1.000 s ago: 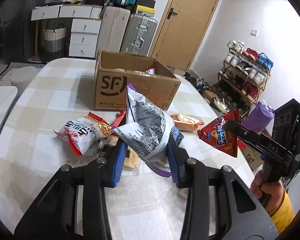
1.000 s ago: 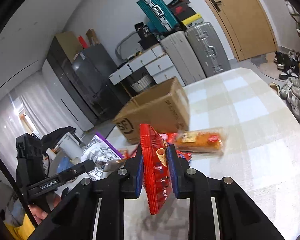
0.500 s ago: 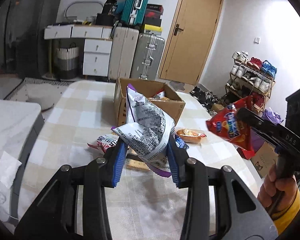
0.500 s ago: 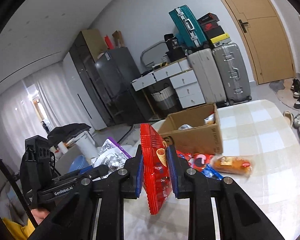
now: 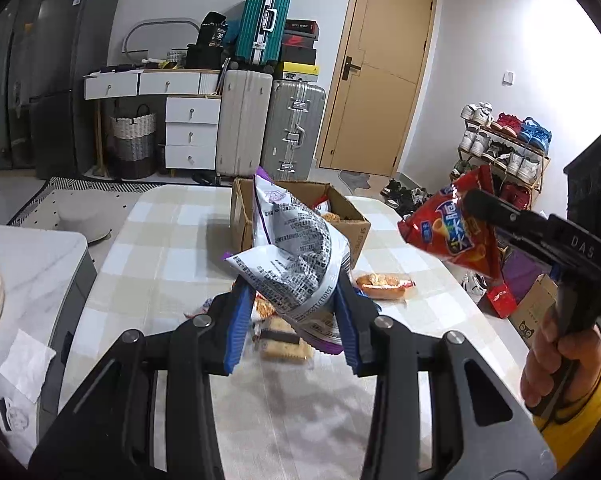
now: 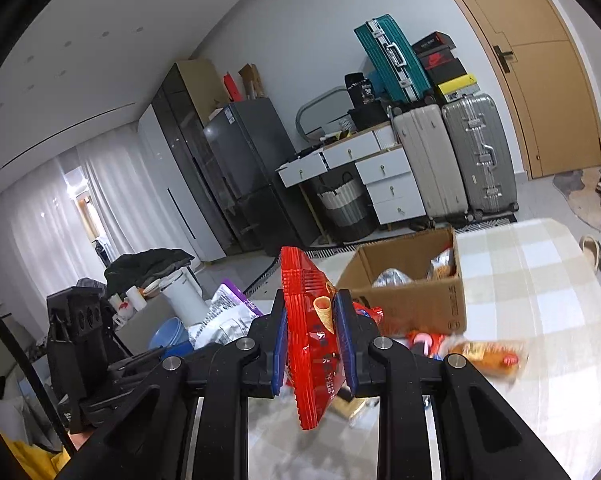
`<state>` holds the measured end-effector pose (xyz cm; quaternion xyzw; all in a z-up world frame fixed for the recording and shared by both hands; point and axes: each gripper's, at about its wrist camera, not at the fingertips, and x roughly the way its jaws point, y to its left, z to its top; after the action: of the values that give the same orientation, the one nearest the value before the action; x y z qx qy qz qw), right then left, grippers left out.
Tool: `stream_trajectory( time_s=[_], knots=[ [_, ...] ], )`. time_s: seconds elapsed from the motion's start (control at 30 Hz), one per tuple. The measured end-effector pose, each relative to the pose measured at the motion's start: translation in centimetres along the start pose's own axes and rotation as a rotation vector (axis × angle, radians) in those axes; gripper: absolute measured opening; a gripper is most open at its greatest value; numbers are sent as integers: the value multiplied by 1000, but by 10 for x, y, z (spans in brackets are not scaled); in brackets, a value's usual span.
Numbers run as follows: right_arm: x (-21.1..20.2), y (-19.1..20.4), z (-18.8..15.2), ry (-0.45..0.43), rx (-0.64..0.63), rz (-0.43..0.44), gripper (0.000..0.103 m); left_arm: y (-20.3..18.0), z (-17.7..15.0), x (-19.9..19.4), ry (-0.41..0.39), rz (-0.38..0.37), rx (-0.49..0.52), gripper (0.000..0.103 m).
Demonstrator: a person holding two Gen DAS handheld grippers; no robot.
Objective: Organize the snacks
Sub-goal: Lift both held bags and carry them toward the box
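Note:
My left gripper (image 5: 292, 320) is shut on a silver and purple snack bag (image 5: 296, 252), held up above the checked table (image 5: 160, 248). Beyond it stands the open cardboard box (image 5: 352, 224) with packets inside. My right gripper (image 6: 311, 344) is shut on a red snack bag (image 6: 312, 336), also lifted off the table; the left wrist view shows that red bag (image 5: 452, 224) at the right, higher than the box. From the right wrist view the box (image 6: 416, 300) lies ahead and to the right, and the silver bag (image 6: 228, 312) shows at the left.
Loose packets remain on the table: an orange one (image 5: 384, 282), a biscuit pack (image 5: 284, 346) under the silver bag, red ones (image 6: 420, 340) by the box. A person's hand (image 5: 556, 360) in a yellow sleeve holds the right gripper. Suitcases (image 5: 268, 128), drawers and a shoe rack (image 5: 500, 148) stand behind.
Both grippers have risen with their bags still held. The table and box now sit lower and farther in both views, and the red bag hangs higher at the right of the left wrist view.

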<state>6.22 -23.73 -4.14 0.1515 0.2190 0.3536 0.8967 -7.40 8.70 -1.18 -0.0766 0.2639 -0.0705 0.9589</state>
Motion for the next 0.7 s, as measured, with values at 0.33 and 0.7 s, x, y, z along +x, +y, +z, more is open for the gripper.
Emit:
stream_trajectory(
  time_s=[0.33,0.7],
  knots=[
    [33,-30,52,8,27,34,18,3,47,35,-9,3,-4,36],
    [83,-75,5,198,86,-1,15,-1,45,103,66,-32,-33,36]
  ],
)
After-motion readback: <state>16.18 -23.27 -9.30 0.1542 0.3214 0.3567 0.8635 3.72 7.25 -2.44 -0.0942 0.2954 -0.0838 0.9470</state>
